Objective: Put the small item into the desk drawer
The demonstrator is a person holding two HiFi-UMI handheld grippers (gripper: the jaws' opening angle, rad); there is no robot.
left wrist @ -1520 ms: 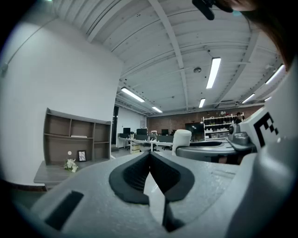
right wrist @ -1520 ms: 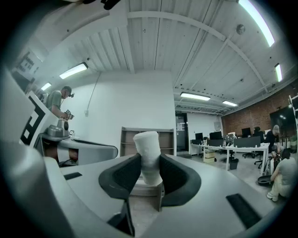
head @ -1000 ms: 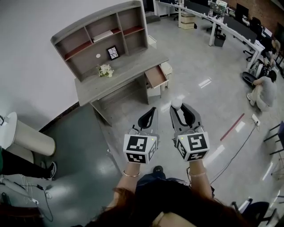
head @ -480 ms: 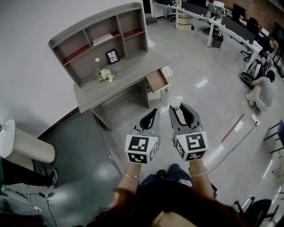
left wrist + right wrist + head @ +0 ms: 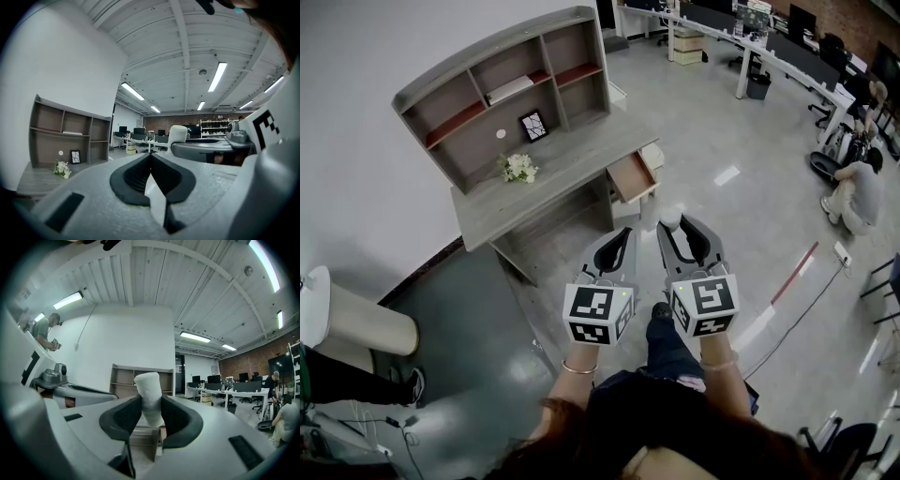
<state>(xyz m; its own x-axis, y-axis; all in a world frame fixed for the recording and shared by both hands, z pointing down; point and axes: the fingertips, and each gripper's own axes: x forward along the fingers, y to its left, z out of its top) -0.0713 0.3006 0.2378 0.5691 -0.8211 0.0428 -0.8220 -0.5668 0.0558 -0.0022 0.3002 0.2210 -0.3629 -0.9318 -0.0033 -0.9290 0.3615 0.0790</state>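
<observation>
You're carrying the small white cylinder [image 5: 671,219] clamped in the right gripper [image 5: 674,228], with the left gripper [image 5: 622,235] closed and empty. Next you're reaching over the open wooden drawer [image 5: 631,176].

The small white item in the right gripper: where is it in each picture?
Head view: small white item at the right gripper's tips, near centre.
Left gripper view: just right of centre.
Right gripper view: dead centre, between the jaws.
Shared landmark: the shelf unit on the desk.
</observation>
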